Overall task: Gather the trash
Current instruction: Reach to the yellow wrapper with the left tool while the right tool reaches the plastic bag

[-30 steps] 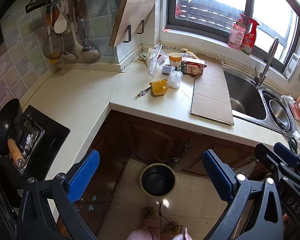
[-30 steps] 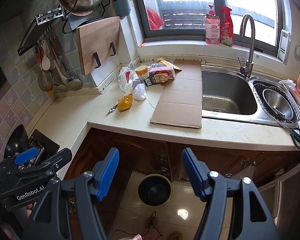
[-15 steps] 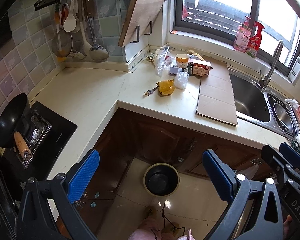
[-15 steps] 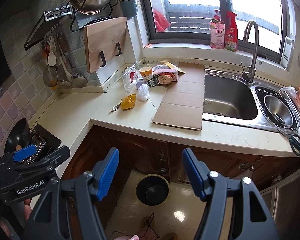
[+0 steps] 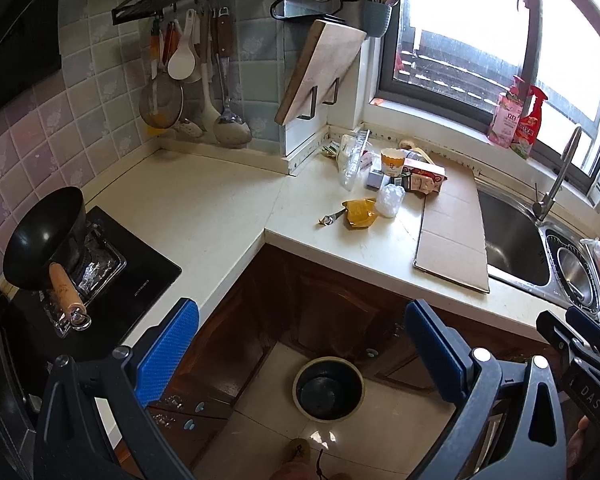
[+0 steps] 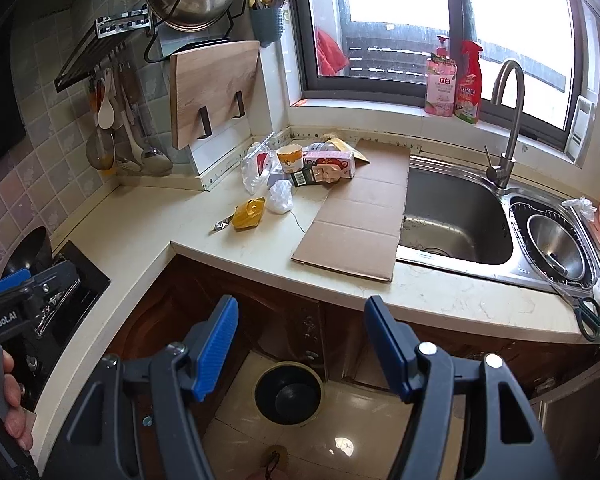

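Trash lies in the counter corner under the window: a yellow wrapper (image 5: 358,213) (image 6: 249,213), a crumpled white plastic bag (image 5: 391,199) (image 6: 280,197), a paper cup (image 5: 392,161) (image 6: 289,157), a pink carton (image 5: 424,175) (image 6: 330,162), a clear plastic bag (image 5: 350,162) (image 6: 254,168) and a flat cardboard sheet (image 5: 452,232) (image 6: 360,216). A round bin (image 5: 329,388) (image 6: 288,392) stands on the floor below the counter. My left gripper (image 5: 300,356) and right gripper (image 6: 300,344) are both open and empty, held above the floor, well short of the counter.
A sink (image 6: 456,216) with a tap (image 6: 508,120) is right of the cardboard, scissors (image 6: 588,316) at the counter's right edge. A wok (image 5: 44,236) sits on the stove at the left. Utensils (image 5: 188,80) and a cutting board (image 6: 212,88) hang on the wall.
Both grippers have risen and pulled back a little, so the counter and the trash sit lower in both views. Nothing on the counter has moved.
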The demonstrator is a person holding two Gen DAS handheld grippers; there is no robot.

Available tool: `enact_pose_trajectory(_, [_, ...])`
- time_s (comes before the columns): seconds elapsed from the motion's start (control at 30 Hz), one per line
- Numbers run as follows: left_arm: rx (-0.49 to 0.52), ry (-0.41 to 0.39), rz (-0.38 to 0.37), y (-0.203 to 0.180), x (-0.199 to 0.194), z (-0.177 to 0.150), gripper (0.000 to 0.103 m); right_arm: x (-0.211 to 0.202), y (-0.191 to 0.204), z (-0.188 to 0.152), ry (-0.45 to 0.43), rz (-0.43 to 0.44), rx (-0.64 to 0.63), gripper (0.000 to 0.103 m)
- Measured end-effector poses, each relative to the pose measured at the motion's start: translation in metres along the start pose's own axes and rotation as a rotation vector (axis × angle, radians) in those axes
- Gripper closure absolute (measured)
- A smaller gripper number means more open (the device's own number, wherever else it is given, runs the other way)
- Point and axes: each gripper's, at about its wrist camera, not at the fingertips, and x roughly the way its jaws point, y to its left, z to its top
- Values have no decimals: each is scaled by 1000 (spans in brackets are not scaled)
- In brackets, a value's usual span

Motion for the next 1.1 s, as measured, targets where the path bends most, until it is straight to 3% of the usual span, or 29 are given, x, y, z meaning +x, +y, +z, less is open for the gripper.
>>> enact_pose_trajectory(0.27, [-41, 128, -54, 12, 29, 3, 1, 25, -9, 14, 18, -16, 11, 37])
enact_pose_trajectory(0.4, [-21, 149, -77, 9, 59, 11, 1, 46, -8, 26, 27, -28, 20, 37])
enact_pose_trajectory(0.6, [-7, 186, -151, -7, 127, 45, 1, 87, -8, 54, 64, -66, 45, 37])
enact_pose_trajectory(0.8, [-10, 278, -214, -24, 213, 77, 1, 148, -8, 84, 118, -81, 72, 37])
enact_pose_trajectory(1.1, [40, 363, -208, -61, 321, 104, 1, 244, -5, 116, 193, -40, 131, 37])
